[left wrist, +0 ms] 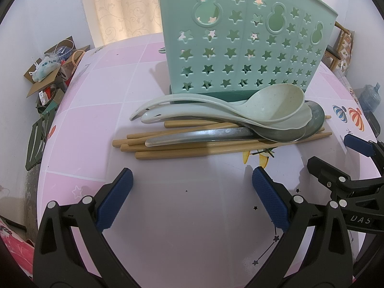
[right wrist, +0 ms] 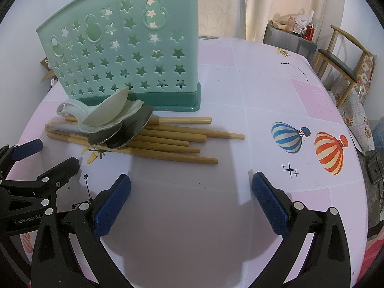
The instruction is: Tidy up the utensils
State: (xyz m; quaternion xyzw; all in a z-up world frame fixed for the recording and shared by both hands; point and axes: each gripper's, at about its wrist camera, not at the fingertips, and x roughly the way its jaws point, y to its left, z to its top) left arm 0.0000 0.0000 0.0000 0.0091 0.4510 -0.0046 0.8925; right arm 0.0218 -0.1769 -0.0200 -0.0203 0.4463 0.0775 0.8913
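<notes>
A mint-green utensil holder [left wrist: 242, 45] with star holes stands upright at the back of the table; it also shows in the right wrist view [right wrist: 129, 55]. In front of it lies a pile: two pale plastic spoons [left wrist: 240, 110] [right wrist: 110, 112] on two metal spoons [left wrist: 240, 134] [right wrist: 124, 134], on several wooden chopsticks [left wrist: 192, 152] [right wrist: 172, 141]. My left gripper [left wrist: 192, 180] is open and empty just short of the pile. My right gripper [right wrist: 190, 182] is open and empty, near the chopsticks' right ends. Each gripper shows in the other's view [left wrist: 336, 153] [right wrist: 48, 153].
The table [right wrist: 240, 96] has a pink and white cloth with balloon prints [right wrist: 309, 144]. A wooden chair [right wrist: 340, 62] stands at the right, past the table edge. Cardboard boxes with clutter [left wrist: 52, 72] sit on the floor at the left. Curtains [left wrist: 124, 7] hang behind.
</notes>
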